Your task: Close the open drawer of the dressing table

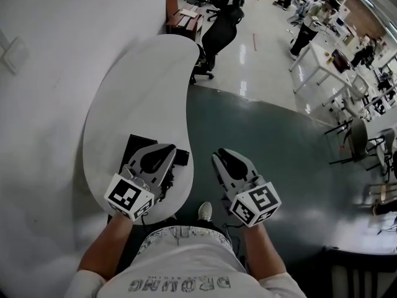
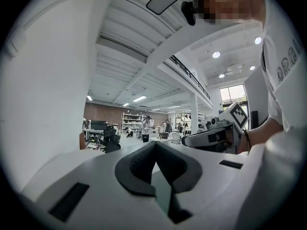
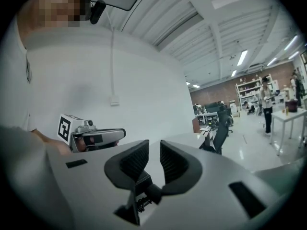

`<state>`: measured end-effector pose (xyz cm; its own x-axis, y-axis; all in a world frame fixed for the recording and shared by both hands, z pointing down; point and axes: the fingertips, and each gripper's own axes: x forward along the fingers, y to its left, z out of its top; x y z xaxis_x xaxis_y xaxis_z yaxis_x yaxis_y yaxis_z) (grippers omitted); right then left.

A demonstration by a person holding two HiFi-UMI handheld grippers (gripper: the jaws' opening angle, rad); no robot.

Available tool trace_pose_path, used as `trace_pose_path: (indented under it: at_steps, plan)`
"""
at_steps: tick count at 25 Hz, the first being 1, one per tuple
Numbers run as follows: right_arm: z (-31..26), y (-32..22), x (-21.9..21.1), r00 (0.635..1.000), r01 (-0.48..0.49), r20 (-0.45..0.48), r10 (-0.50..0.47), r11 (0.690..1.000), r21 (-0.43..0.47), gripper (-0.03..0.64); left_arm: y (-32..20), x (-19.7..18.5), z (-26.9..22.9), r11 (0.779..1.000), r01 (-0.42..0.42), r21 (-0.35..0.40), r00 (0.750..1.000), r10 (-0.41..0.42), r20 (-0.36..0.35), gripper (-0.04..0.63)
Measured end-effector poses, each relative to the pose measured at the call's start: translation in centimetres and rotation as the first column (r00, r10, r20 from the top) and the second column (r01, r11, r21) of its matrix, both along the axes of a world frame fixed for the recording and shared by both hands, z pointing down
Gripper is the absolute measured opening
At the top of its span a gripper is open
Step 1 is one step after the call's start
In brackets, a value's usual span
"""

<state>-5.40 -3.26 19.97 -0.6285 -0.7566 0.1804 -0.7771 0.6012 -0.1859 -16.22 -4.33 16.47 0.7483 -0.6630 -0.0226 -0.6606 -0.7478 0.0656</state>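
The white kidney-shaped dressing table [image 1: 139, 85] stands against the wall at the left. At its near end a dark rectangle, the open drawer [image 1: 135, 149], shows under my left gripper and is partly hidden by it. My left gripper [image 1: 169, 149] hangs over that near end, its pads meeting at the tip [image 2: 154, 146] with nothing between them. To the right of the table edge, my right gripper [image 1: 221, 155] is held over the dark floor. Its fingers stand apart [image 3: 154, 147] and hold nothing. Each gripper sees the other: the right gripper [image 2: 216, 134] and the left gripper [image 3: 96, 137].
A white wall [image 1: 43, 104] runs along the table's left side. A black office chair [image 1: 220, 33] stands just beyond the table's far end. White desks [image 1: 322, 64] and more chairs fill the right. The person's shoe [image 1: 205, 211] is beside the table's near end.
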Motion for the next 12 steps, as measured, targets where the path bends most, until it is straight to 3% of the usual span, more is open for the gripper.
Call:
trace_pose_path:
  at_steps: [12]
  plan:
    - [-1.8,-0.2,-1.8,1.0,0.019,-0.018,-0.019,0.999,0.044,0.028,-0.5,-1.1,-0.8,1.0,0.015,-0.001,1.0,-0.015,-0.026,0.015]
